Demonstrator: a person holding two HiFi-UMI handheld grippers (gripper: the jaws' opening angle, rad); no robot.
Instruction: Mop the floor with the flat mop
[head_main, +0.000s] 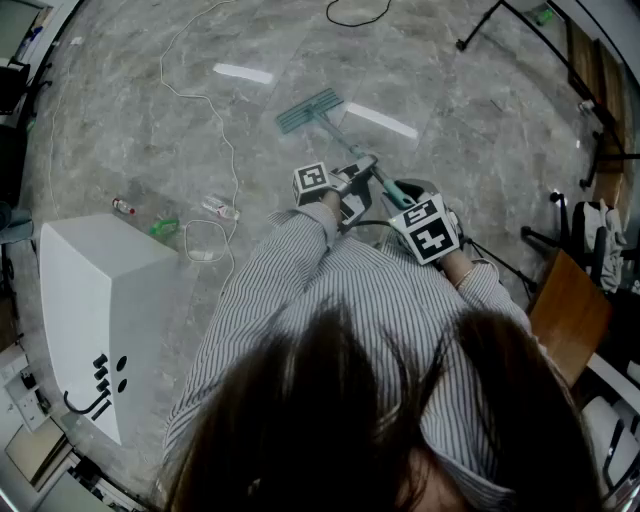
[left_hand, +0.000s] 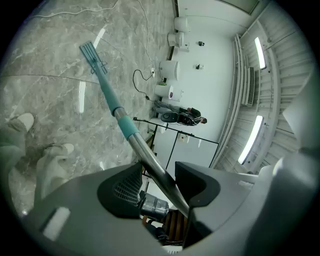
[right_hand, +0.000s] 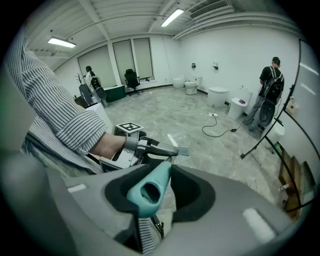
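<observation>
no readable text anywhere tbh, left marker cube (head_main: 312, 181) and right marker cube (head_main: 430, 230) just carry black-and-white square patterns, bottle (head_main: 218, 208) on the floor (head_main: 450, 130) has a label, way too small to read

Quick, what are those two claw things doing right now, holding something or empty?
Left gripper: closed on the flat mop's silver metal pole.
Right gripper: closed on the same mop's teal plastic handle end.

Mop pole (left_hand: 156, 167) brushed metal; grip (right_hand: 150, 189) matt teal plastic; floor (head_main: 450, 130) glossy stone.
</observation>
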